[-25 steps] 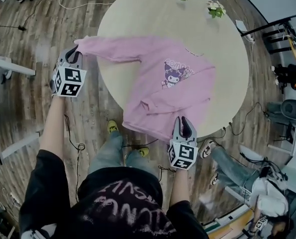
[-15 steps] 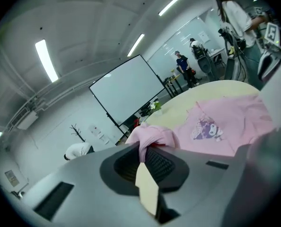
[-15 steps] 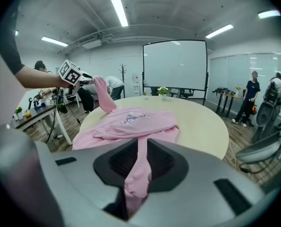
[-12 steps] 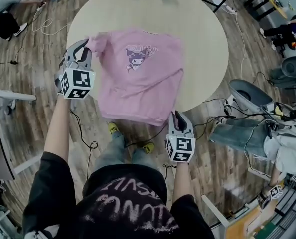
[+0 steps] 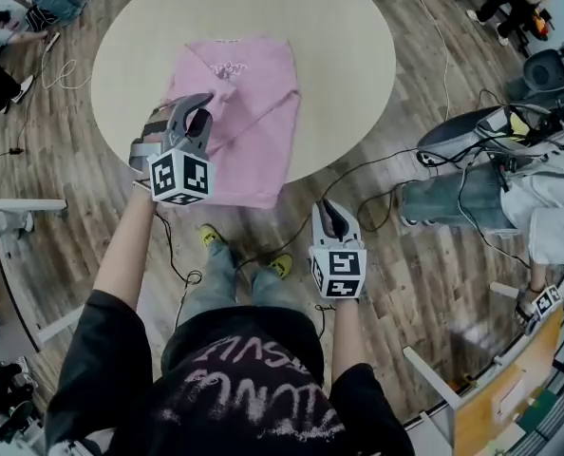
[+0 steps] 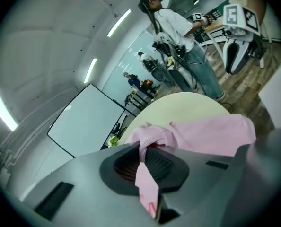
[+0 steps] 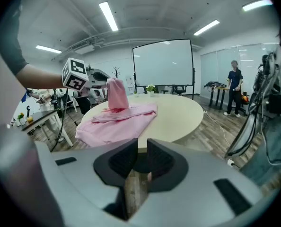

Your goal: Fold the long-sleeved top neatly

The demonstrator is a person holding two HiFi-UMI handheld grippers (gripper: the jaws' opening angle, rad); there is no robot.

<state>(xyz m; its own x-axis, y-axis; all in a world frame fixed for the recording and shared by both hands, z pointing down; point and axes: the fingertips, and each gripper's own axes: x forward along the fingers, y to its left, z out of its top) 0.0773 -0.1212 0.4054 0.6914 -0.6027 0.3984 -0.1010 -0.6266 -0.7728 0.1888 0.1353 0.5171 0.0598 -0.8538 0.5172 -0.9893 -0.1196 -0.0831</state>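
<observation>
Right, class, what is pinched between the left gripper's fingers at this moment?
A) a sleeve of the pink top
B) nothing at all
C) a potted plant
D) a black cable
A: in the left gripper view, the left gripper has its fingers closed on the sleeve of the pink long-sleeved top, held above the round table.

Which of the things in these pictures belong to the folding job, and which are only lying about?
Belong to the job: pink top, its sleeve pinched in the left gripper; right gripper, empty, over the floor; round table under the top.
Only lying about: small plant on the table; cables on the floor; whiteboard.
</observation>
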